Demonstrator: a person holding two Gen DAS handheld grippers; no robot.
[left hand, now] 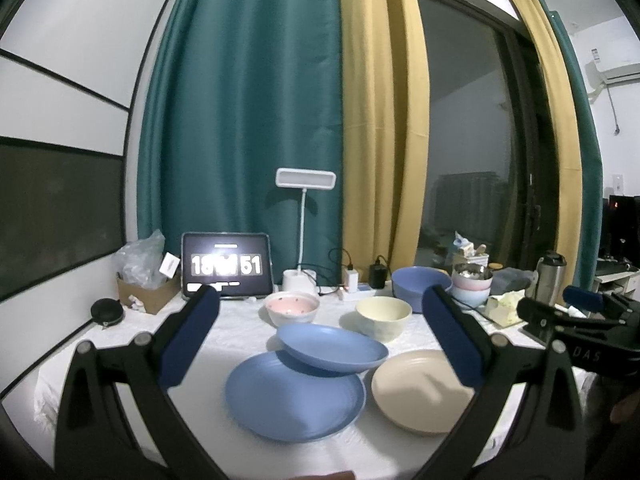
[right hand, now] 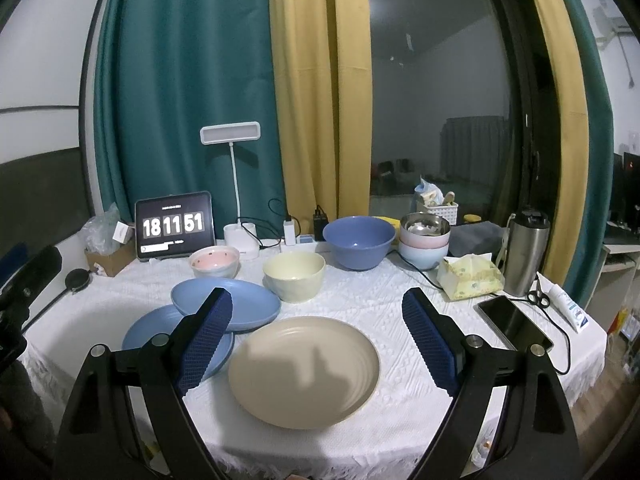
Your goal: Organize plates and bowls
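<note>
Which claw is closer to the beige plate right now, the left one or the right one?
Right. The right claw hangs open directly over the beige plate; the left claw is centred over the blue plates beside it.

I note a matt beige plate (right hand: pixel 304 370) on white textured cloth (right hand: pixel 380 300). Behind the plate: a shiny metal flask (right hand: pixel 526 252), a glossy blue bowl (right hand: pixel 359 242). Ribbed blue gripper pads (right hand: pixel 206 344).

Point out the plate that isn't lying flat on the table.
The upper blue plate: it rests tilted on the lower blue plate. The beige plate lies flat, apart.
</note>
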